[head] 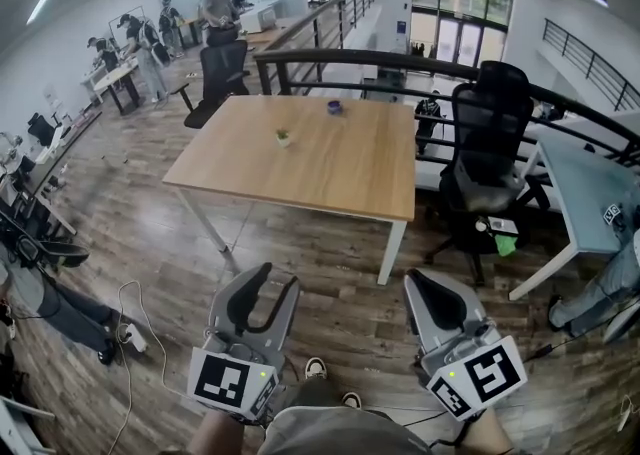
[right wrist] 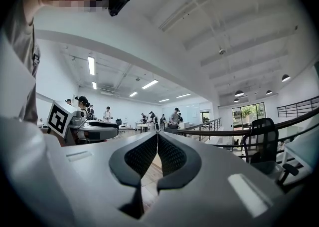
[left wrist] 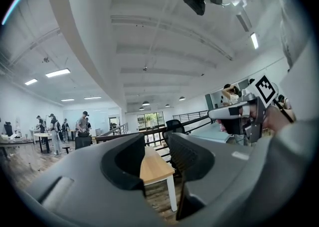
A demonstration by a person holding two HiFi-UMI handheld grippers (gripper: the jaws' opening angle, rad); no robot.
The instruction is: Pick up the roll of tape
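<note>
Short of the wooden table [head: 330, 168], left gripper [head: 278, 279] jaws gape empty; right gripper [head: 418, 283] jaws press together.

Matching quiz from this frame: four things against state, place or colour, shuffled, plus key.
Column one:
1. left gripper
2. right gripper
3. black office chair
4. table

Column two:
A. jaws together, nothing held
B. stands at the table's right side
C. jaws apart, nothing between them
D. light wood top, white legs

Pairs: 1-C, 2-A, 3-B, 4-D

An open office; desk [head: 310, 163], swivel chair [head: 490, 118], railing [head: 330, 56].
</note>
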